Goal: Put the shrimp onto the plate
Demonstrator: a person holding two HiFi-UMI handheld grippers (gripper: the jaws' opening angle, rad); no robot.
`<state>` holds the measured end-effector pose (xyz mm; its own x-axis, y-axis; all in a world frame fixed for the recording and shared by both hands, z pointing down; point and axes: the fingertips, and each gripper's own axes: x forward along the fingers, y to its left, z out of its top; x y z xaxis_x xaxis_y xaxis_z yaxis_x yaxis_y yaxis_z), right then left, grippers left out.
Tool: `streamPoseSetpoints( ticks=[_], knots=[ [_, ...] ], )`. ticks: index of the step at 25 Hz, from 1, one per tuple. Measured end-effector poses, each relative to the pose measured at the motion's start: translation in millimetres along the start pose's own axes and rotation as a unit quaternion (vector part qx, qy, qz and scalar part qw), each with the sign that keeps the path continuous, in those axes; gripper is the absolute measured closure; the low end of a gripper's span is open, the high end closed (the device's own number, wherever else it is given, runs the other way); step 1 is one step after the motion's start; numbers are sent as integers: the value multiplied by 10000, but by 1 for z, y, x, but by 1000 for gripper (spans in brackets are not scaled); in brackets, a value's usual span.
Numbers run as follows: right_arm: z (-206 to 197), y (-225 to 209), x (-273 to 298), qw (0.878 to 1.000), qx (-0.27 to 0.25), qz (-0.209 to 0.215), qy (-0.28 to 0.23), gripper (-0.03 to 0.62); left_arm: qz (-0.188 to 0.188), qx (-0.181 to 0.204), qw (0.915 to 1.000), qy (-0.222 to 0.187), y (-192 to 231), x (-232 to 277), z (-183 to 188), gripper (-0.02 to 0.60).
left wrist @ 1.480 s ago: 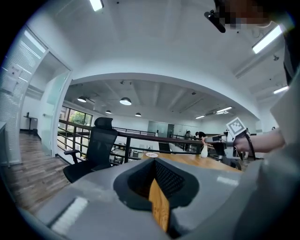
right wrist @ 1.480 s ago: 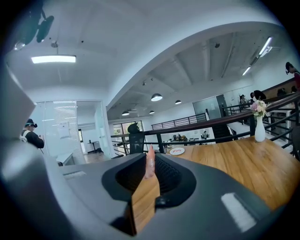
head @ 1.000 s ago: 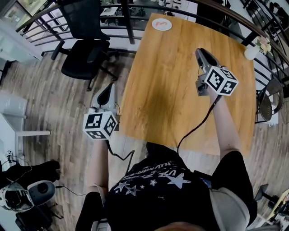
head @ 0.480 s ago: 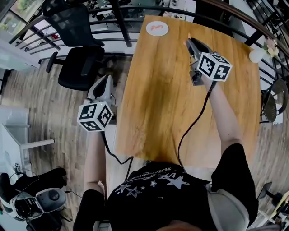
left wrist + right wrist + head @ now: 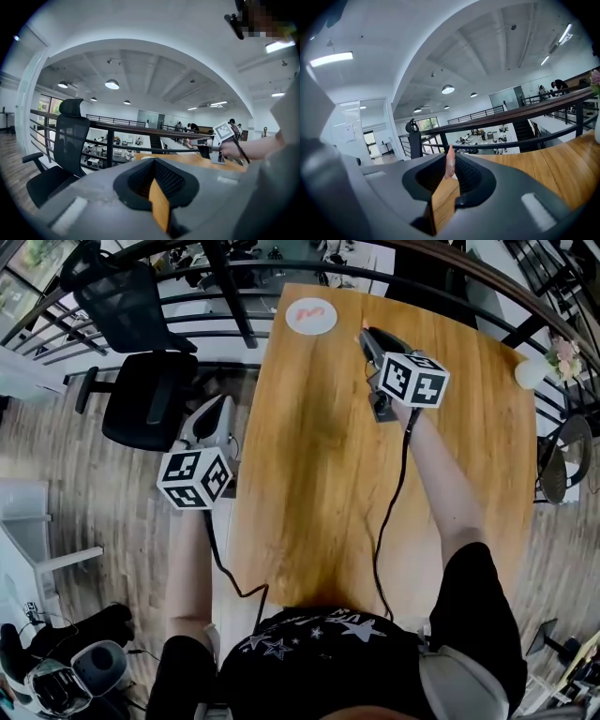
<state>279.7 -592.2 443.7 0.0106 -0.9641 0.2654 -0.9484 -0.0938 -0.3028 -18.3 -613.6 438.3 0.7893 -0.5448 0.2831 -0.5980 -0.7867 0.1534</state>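
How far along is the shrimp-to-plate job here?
Done: the right gripper is shut on a pink shrimp. In hand: it hangs near the plate, which shows an orange shape. Remaining: setting the shrimp on the plate. The left gripper is shut, empty.

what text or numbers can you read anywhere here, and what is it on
Nothing can be read for certain.
black shirt: white print beside stars, too blurred to read.
left marker cube: black and white square patterns only, no letters.
right marker cube: the same, no letters.
sheet on the wall: too small to read.
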Motion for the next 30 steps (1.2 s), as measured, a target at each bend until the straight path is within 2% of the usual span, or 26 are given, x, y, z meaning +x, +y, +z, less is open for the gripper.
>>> streamPoseSetpoints(
  ticks=[11,20,30],
  knots=[
    [-40,-42,98,9984,-233,-170,476,530,-169,4,9998,143,19,86,-23,580],
    [-74,-38,161,9969,-281,-13,739,530,-140,-105,9996,208,45,120,-44,580],
    [-106,-56,220,9862,-725,-189,1476,528,-148,-250,9988,398,66,140,-74,580]
  ],
)
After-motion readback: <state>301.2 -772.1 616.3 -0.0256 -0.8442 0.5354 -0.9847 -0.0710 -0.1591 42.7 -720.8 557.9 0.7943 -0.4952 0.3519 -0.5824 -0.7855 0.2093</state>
